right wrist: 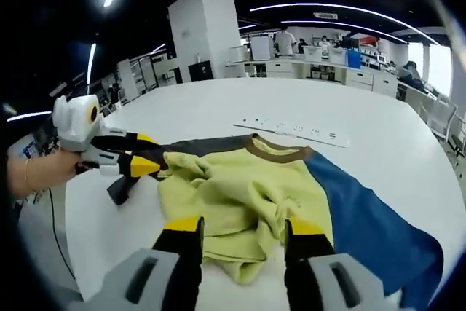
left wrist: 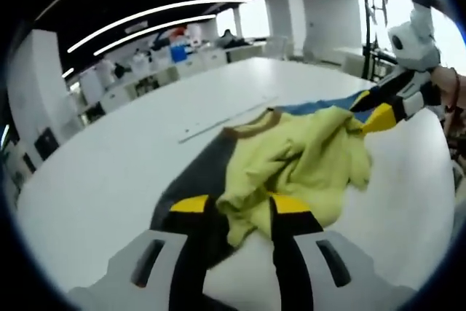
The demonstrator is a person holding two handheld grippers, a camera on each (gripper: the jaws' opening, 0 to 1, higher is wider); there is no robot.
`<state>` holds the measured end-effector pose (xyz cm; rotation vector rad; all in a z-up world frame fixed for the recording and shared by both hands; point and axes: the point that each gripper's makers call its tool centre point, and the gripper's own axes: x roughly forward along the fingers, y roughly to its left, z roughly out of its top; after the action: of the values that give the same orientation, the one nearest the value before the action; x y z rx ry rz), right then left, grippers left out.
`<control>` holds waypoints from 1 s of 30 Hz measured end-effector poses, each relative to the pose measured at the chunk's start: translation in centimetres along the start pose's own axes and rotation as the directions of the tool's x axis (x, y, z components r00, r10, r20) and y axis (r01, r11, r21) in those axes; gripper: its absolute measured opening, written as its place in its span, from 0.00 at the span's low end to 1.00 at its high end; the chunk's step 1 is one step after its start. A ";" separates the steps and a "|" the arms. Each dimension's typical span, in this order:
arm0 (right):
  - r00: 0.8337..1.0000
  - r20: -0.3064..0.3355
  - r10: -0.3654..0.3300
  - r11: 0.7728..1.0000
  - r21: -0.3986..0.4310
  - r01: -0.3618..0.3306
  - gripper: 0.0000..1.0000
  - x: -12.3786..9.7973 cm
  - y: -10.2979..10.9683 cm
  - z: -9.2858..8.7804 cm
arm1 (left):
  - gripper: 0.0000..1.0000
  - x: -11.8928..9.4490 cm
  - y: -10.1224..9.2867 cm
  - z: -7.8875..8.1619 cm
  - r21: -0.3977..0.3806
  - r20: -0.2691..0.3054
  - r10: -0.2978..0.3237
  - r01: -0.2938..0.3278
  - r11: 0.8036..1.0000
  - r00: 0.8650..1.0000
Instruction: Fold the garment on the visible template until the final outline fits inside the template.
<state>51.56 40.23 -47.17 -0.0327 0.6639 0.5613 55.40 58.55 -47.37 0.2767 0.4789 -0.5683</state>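
A crumpled garment lies on the white table (left wrist: 109, 172): a yellow-green body (left wrist: 306, 158), a brown collar (left wrist: 255, 123), a dark grey side (left wrist: 196, 172) and a blue side (right wrist: 364, 216). My left gripper (left wrist: 241, 205) stands open at the near hem, with yellow cloth bunched between its yellow-tipped jaws. From the other side, my right gripper (right wrist: 244, 225) is also open, with the hem (right wrist: 233, 253) between its jaws. The left gripper (right wrist: 149, 154), held by a hand, sits at the garment's grey edge in the right gripper view. The right gripper (left wrist: 375, 111) is by the blue side.
A long white strip with dark marks (right wrist: 291, 130) lies on the table just beyond the collar, also the strip (left wrist: 226, 118) in the left gripper view. Desks, chairs and a white pillar (right wrist: 207, 34) stand far behind. A stand (left wrist: 371, 27) rises at the table's far right.
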 end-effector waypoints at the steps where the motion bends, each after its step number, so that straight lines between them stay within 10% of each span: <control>1: 1.000 0.003 0.002 1.000 0.005 -0.002 0.43 -0.1 0.2 -0.1 | 0.32 -0.2 -0.1 -0.1 -0.007 0.003 -0.001 0.001 1.000 1.000; 17: 1.000 0.010 -0.027 1.000 -0.013 0.027 0.45 -2.0 3.5 -2.4 | 0.32 0.0 -2.7 -2.4 -0.041 -0.037 -0.029 0.028 0.999 0.999; 30: 0.999 -0.037 0.005 0.997 0.072 -0.002 0.35 0.5 5.3 -5.2 | 0.28 0.9 -3.8 -4.0 -0.093 -0.076 -0.027 0.020 0.995 0.997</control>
<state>46.23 43.93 -50.88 0.0257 0.7199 0.5406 52.43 56.56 -51.67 0.2058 0.5821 -0.5580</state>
